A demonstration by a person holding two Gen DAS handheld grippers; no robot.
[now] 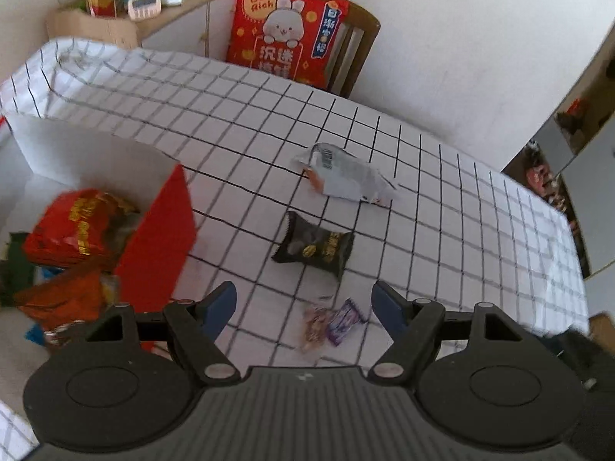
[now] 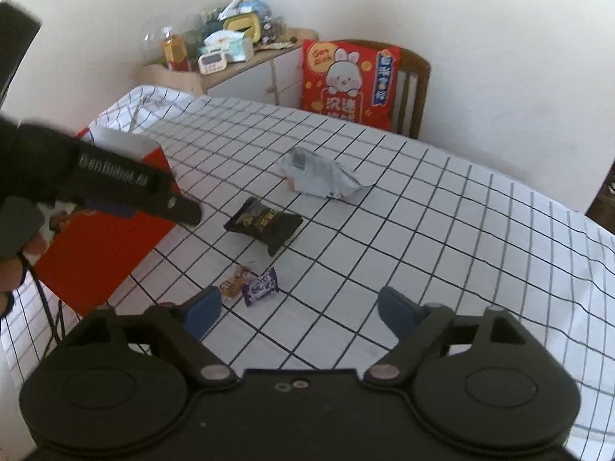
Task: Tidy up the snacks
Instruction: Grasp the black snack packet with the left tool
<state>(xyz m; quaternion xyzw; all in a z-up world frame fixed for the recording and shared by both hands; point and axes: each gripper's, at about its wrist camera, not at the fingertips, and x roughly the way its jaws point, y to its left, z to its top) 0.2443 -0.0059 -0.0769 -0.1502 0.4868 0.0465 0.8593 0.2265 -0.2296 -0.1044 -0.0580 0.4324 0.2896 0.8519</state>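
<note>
two empty grippers above loose snacks beside a red box.

the left gripper (image 1: pixel 303 307) and the right gripper (image 2: pixel 298 309) both hang released, jaws wide apart, holding nothing. four snacks lie on the checked tablecloth (image 2: pixel 442 230): a silver packet (image 2: pixel 326 176) far, a black packet (image 2: pixel 265 224) in the middle, and a purple candy (image 2: pixel 261 286) touching a tan candy (image 2: pixel 232 284) near. the red box (image 1: pixel 157 238) at left already holds several packets. likely risks: closing on the touching candies may pinch both or flick one away; the thin wrappers may slip on the cloth; the left gripper, close to the box wall, may knock it.
</note>
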